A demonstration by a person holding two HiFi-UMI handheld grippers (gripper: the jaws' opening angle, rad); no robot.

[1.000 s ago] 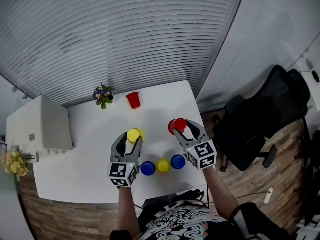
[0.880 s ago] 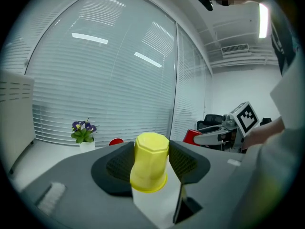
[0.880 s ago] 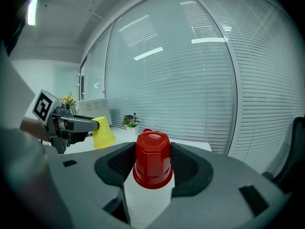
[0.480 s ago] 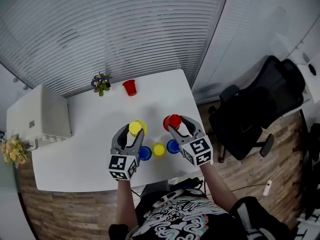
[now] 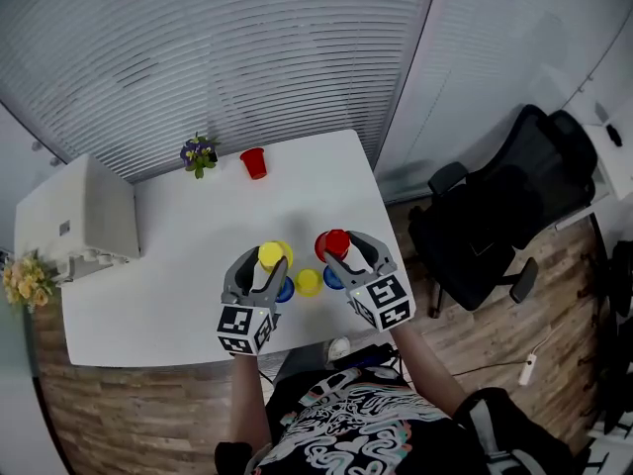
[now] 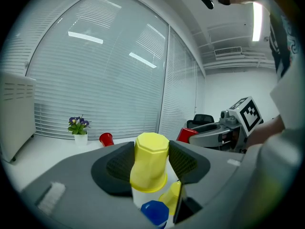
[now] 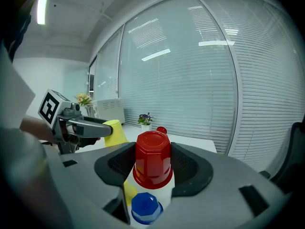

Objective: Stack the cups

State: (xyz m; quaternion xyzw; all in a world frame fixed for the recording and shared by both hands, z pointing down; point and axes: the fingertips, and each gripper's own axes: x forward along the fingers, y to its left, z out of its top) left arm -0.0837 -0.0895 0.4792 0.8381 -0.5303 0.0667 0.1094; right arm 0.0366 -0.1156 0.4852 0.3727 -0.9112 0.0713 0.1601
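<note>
Both arms are coming in from 6 o'clock in the head view, left forearm (image 5: 247,396) and right forearm (image 5: 427,369) stretching out side by side. The left gripper (image 5: 263,259) is pointing at roughly 12 o'clock, its jaws clamping the sides of an upside-down yellow cup (image 5: 271,254). The right gripper (image 5: 344,248) is sitting at its 3 o'clock, angling toward 11, its jaws squeezing an upside-down red cup (image 5: 332,244).

An office room.
A white tabletop (image 5: 178,255) stands against full-height slatted window blinds (image 5: 198,47), with a black swivel office chair (image 5: 495,226) beside it on wood-plank flooring (image 5: 554,334). A strip light (image 6: 258,14) and an air vent (image 6: 228,51) sit in the ceiling.
</note>
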